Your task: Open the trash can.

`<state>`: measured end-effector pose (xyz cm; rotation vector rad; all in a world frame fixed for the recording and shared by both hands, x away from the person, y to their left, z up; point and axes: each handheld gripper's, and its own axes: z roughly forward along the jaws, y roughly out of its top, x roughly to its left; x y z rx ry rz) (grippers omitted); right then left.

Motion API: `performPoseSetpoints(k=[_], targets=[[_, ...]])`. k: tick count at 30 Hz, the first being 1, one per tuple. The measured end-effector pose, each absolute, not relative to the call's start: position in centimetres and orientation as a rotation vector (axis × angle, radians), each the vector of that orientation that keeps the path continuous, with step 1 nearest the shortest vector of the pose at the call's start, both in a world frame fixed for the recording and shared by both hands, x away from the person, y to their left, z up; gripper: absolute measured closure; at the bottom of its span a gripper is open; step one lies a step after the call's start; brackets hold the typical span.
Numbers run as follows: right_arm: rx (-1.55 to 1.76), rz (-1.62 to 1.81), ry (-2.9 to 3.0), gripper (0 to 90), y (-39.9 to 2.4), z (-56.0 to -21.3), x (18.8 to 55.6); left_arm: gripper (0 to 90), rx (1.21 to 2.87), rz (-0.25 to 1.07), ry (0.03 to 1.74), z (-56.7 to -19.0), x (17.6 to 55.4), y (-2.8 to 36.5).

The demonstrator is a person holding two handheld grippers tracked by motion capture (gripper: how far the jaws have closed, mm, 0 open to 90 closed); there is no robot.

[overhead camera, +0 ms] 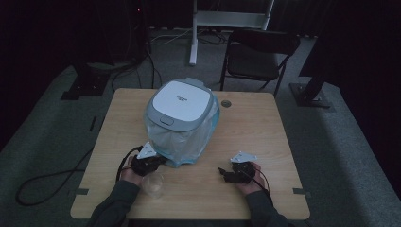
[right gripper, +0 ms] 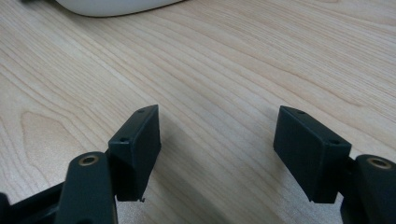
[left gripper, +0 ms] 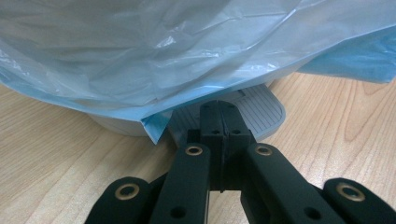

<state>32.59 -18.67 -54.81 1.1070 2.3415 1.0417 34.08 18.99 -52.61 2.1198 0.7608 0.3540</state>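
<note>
A small bin with a white lid stands on the wooden table, a pale blue plastic bag hanging down around its body. My left gripper is at the bin's near left foot. In the left gripper view the jaws are shut together with nothing between them, and the gripper sits over the bin's grey ribbed pedal, just under the bag's lower edge. My right gripper rests to the right of the bin. In its own view my right gripper stands open over bare wood.
A clear plastic cup stands by my left hand near the table's front edge. A black folding chair is beyond the table's far right corner. A cable lies on the floor at the left. The bin's white base shows ahead of the right gripper.
</note>
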Motion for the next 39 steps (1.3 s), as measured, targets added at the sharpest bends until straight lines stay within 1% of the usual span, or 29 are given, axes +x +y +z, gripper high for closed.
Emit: performPoseSetpoints(k=[8,35,39], targets=[[1.102,1.045,2.344,30.8,-18.64,-54.81,32.57,90.0,2.135,0.384,0.757,-52.66,33.88,18.74],[1.098,1.047,2.347,30.8,-18.62,-54.81,32.54,90.0,2.143,0.402,0.761,-53.02,33.73,18.59],[1.090,1.045,2.357,32.8,-18.53,-54.75,32.51,90.0,2.142,0.409,0.760,-53.04,33.68,18.56]])
